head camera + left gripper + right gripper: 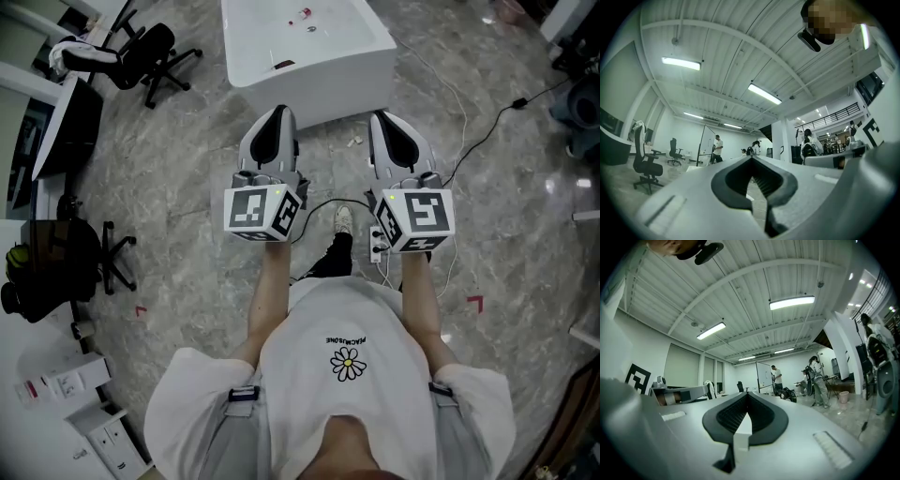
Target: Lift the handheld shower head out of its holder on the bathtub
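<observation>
Both tools are out in front of me at about the same height, side by side and well apart, over the grey marbled floor (187,169). The left gripper (279,112) has its jaws pressed together at the tips with nothing between them; the left gripper view shows only the hollow between the dark ribbed pads (761,180), with open room behind. The right gripper (382,118) is the same, tips closed and holding nothing, ribbed pads (729,416) empty. Both point toward the white bathtub (323,94), which sits ahead at the top of the head view, clear of both tools. Small red bits (305,13) lie inside the tub and there is a dark item (283,65) near its front rim. I cannot pick out the shower head or its holder at this size, so I can place it no closer than the tub. The marker cubes sit at the back of each tool, left cube (262,211) and right cube (417,217), with my forearms behind them. A power strip (378,242) with a black cable (323,202) lies on the floor between the tools, beside my shoe (344,218). A black office chair (155,52) stands left of the tub. The gripper views show an open office: ceiling strip lights (792,302), a whiteboard (764,376), and people standing far off.
</observation>
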`<state>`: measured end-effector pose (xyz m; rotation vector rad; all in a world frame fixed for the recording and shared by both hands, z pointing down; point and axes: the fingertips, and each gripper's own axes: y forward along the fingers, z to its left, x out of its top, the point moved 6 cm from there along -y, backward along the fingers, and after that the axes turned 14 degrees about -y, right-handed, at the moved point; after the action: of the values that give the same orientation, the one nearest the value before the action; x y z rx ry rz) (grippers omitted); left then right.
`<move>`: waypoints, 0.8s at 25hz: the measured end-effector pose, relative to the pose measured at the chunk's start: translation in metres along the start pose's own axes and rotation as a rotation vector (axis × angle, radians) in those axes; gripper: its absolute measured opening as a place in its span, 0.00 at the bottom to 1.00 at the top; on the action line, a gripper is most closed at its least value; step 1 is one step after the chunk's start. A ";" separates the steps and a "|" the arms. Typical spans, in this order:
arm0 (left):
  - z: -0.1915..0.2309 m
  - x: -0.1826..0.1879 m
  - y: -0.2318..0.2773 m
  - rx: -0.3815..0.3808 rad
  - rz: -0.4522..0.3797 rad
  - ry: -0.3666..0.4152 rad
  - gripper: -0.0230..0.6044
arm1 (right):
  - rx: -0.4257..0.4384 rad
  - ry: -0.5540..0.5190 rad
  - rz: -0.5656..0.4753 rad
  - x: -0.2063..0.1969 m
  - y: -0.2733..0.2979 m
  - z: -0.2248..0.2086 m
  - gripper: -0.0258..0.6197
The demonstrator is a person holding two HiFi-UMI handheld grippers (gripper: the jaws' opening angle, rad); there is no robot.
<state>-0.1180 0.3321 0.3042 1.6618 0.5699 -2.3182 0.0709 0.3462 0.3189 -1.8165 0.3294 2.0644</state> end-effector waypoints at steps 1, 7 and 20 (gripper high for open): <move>0.006 0.002 0.015 -0.002 -0.004 0.002 0.04 | -0.002 0.004 0.001 -0.001 0.014 -0.009 0.08; 0.072 0.013 0.107 0.000 -0.018 0.021 0.04 | -0.012 0.014 -0.017 -0.005 0.121 -0.041 0.08; 0.157 0.003 0.204 0.073 -0.024 -0.043 0.04 | 0.017 -0.008 0.015 -0.017 0.250 -0.079 0.08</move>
<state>-0.1699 0.0803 0.3093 1.6414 0.5046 -2.4127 0.0381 0.0860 0.3074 -1.8015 0.3583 2.0718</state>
